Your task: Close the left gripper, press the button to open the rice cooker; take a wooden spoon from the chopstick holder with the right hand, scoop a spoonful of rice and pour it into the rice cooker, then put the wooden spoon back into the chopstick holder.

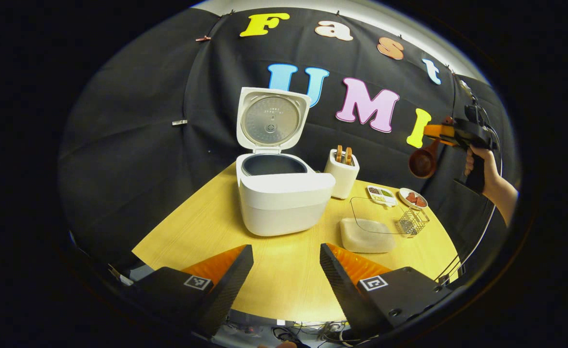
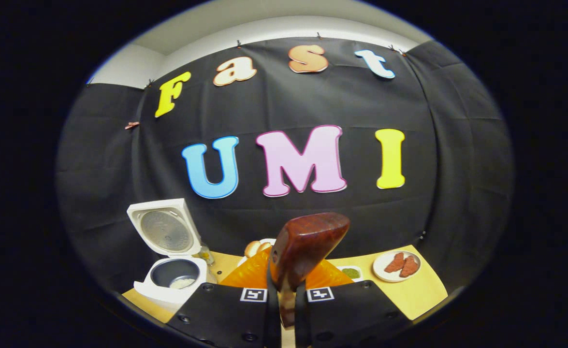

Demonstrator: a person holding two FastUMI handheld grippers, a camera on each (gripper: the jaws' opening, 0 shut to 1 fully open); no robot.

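Observation:
The white rice cooker (image 1: 284,198) stands on the wooden table with its lid (image 1: 271,121) raised upright and the dark inner pot showing. To its right the white chopstick holder (image 1: 342,176) holds wooden utensils. My left gripper (image 1: 286,256) hovers open over the table's front edge, with nothing between its fingers. Far right, a hand holds my right gripper (image 1: 450,131) high in the air, the wooden spoon (image 1: 420,163) hanging bowl-down from it. In the right gripper view, my right gripper (image 2: 287,285) is shut on the wooden spoon (image 2: 308,246). The rice cooker (image 2: 175,278) sits lower left with some white rice in its pot.
A translucent rice container (image 1: 366,235) lies front right of the cooker, a clear lid (image 1: 378,215) leaning behind it. A small wire basket (image 1: 412,223), a divided dish (image 1: 381,195) and a plate of red pieces (image 1: 413,198) sit near the table's right edge.

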